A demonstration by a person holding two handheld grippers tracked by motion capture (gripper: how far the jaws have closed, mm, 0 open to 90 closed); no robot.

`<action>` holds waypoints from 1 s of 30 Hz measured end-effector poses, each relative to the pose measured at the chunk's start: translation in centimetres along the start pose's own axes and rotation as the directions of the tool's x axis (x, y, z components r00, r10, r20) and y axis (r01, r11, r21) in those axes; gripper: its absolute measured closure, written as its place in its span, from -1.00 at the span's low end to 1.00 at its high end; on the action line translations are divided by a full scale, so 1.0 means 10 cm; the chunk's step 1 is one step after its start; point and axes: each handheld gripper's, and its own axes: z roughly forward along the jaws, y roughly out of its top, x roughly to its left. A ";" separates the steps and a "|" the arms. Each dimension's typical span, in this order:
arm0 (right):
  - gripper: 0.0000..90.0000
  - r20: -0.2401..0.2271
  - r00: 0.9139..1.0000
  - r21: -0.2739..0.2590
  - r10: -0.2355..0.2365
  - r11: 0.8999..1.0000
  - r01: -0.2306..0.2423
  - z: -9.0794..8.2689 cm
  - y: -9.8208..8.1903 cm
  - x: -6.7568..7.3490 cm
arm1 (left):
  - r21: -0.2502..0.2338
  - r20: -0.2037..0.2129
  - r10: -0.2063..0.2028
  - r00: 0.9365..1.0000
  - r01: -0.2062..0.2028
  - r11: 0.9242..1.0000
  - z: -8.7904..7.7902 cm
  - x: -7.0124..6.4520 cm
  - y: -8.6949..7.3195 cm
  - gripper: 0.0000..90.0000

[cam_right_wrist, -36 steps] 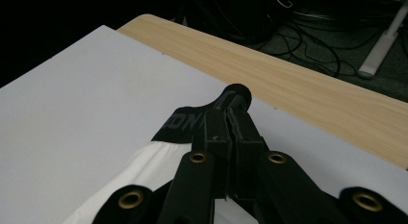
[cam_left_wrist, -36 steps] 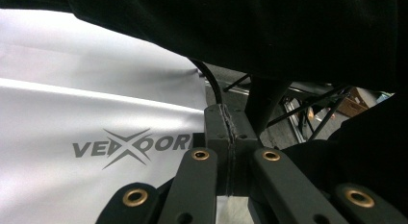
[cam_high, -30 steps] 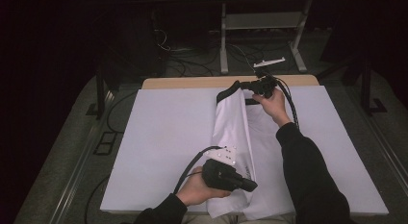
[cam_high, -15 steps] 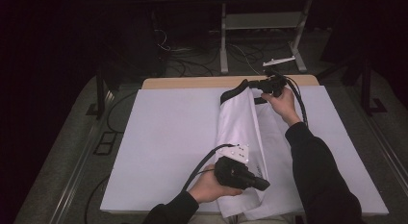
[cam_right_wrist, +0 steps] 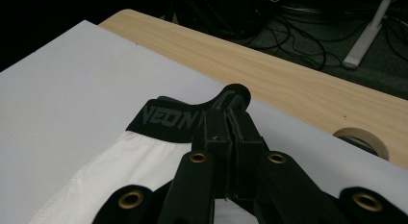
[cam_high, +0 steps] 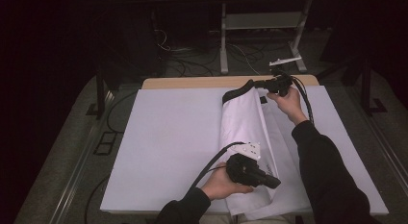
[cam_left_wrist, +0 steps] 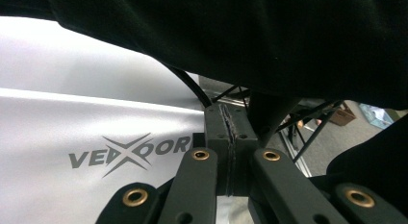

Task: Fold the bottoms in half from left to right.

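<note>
Two hand-held grippers hold a white garment stretched along a white-covered table.

Nearest, the left gripper (cam_high: 269, 182) has its jaws clamped on the garment's (cam_high: 243, 125) near hem, by grey lettering. The garment runs lengthwise up the sheet (cam_high: 168, 137), folded over. At the far end, the right gripper (cam_high: 264, 83) is clamped on its black waistband (cam_right_wrist: 168, 119), near the table's (cam_high: 192, 82) wooden edge.

Garment (cam_high: 243, 123) lies on the mat (cam_high: 168, 147), right of centre.
</note>
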 end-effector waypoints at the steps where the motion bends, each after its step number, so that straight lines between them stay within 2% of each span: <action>1: 0.92 0.003 1.000 0.005 -0.009 1.000 0.009 -0.01 -0.01 -0.02 | 0.002 0.001 0.002 1.000 -0.002 1.000 0.04 0.02 0.02 0.98; 5: 0.92 0.007 1.000 0.012 -0.015 1.000 0.015 -0.04 -0.02 -0.05 | 0.003 0.002 -0.004 1.000 0.004 1.000 0.11 0.04 0.03 0.98; 11: 0.92 0.004 1.000 0.028 -0.023 0.999 0.023 -0.11 -0.06 -0.13 | 0.029 0.007 -0.019 1.000 0.019 0.999 0.26 0.08 0.07 0.98; 16: 0.92 0.006 1.000 0.042 -0.006 0.999 0.006 -0.15 -0.11 -0.21 | 0.054 -0.012 -0.049 0.999 0.049 0.997 0.36 0.11 0.08 0.98; 24: 0.92 0.007 1.000 0.042 -0.002 0.999 0.002 -0.18 -0.17 -0.23 | 0.095 -0.030 -0.096 0.995 0.099 0.991 0.47 0.15 0.06 0.97; 30: 0.92 0.007 1.000 0.051 0.001 0.999 -0.002 -0.16 -0.23 -0.26 | 0.099 -0.021 -0.105 0.994 0.107 0.989 0.56 0.18 0.05 0.97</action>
